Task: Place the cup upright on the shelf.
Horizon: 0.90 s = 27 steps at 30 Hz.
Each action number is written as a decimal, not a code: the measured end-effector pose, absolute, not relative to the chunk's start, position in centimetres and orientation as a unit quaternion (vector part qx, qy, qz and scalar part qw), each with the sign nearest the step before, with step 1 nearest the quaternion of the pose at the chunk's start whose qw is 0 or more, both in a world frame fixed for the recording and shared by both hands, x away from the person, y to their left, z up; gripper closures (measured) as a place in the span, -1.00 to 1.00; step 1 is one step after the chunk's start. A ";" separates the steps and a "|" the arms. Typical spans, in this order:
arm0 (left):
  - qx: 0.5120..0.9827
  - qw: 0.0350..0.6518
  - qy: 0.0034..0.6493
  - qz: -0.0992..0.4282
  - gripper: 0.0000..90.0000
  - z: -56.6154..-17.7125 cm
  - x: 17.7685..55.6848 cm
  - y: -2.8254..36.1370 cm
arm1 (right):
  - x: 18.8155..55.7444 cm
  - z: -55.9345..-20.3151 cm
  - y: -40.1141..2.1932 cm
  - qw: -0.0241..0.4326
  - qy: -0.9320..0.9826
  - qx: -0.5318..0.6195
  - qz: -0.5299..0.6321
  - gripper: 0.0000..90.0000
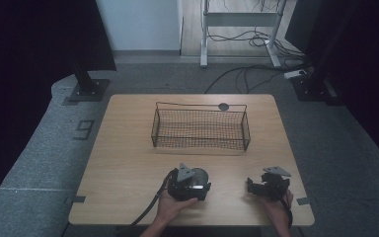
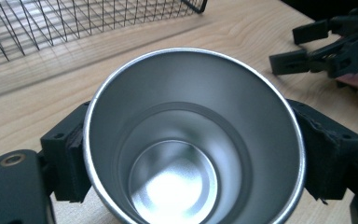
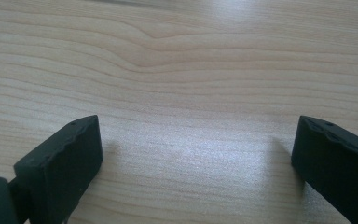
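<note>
Left tongs [image 2: 186, 154] low at the counter's [image 1: 128, 163] near edge, clamped on a steel cup [image 2: 193, 135], pads [image 2: 328, 154] pressing its rim from both sides, right tongs [image 3: 193, 158] resting near, spread wide over bare wood, wire basket [image 1: 200, 129] beyond.

cup [image 1: 196, 178] on table [image 1: 123, 163], near front edge, between pads of left gripper [image 1: 191, 183] | right gripper [image 1: 269, 186] to its right, apart, on table near front right corner | wire basket [image 1: 200, 128] behind both, toward far edge, well apart from cup
</note>
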<state>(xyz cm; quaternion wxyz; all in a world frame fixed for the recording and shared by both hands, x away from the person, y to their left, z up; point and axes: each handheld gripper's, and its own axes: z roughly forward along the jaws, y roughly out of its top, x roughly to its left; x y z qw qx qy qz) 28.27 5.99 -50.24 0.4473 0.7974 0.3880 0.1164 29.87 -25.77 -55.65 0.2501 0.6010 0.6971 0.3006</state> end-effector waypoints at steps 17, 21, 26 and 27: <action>0.788 0.460 0.391 0.125 -0.68 -48.5 28.4 7.8 | 29.9 -55.6 -25.8 0.250 0.697 0.601 0.300 -0.96; 0.785 0.461 0.394 0.125 -0.68 -48.3 28.5 8.2 | 29.9 -55.6 -25.8 0.250 0.697 0.601 0.300 -0.96; 0.783 0.462 0.397 0.127 -0.68 -48.0 28.8 8.6 | 29.9 -55.6 -25.8 0.250 0.697 0.601 0.300 -0.96; 0.782 0.462 0.398 0.128 -0.68 -48.0 28.8 8.7 | 29.9 -55.6 -25.8 0.250 0.697 0.601 0.301 -0.96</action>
